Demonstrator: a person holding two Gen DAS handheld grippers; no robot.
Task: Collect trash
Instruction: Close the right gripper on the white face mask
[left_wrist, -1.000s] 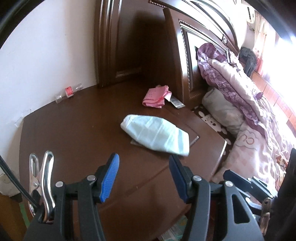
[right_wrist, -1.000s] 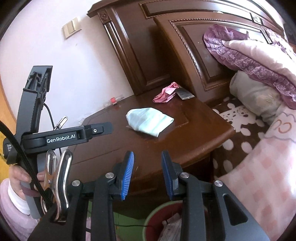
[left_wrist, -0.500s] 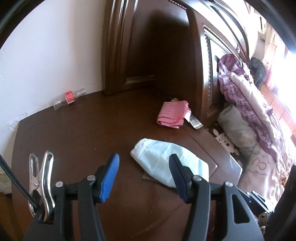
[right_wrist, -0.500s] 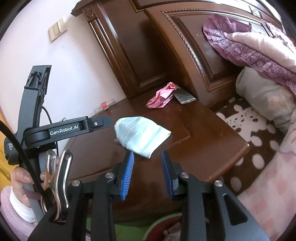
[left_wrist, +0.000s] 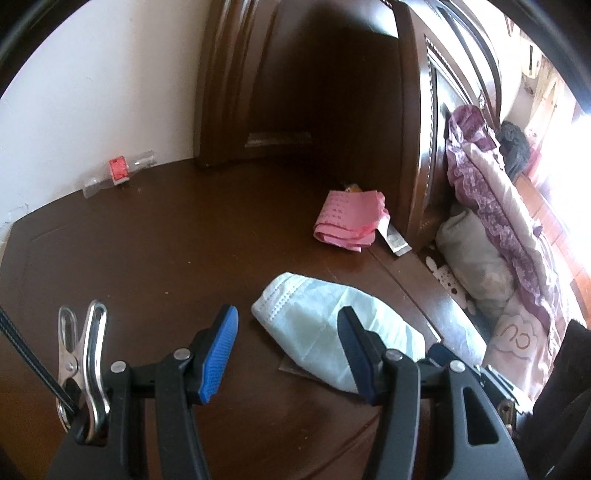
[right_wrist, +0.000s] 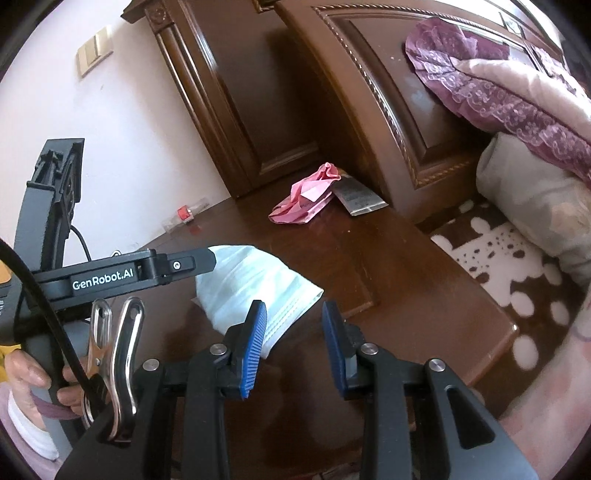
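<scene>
On the nightstand (left_wrist: 147, 258), a crumpled pale-blue face mask (left_wrist: 325, 325) lies flat.

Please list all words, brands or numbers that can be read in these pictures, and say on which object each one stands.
"GenRobot.AI": white letters on the black body of the left gripper, seen from the right wrist.
"CU": brown letters on the pink bedding; possibly part of a longer word.
Silver wrapper: print too small to read.
Red label on the clear wrapper: blurred.

one face mask (left_wrist: 332, 332), one pink wrapper (left_wrist: 349, 221), one foil sachet (left_wrist: 395, 242), one clear vial (left_wrist: 118, 173)
</scene>
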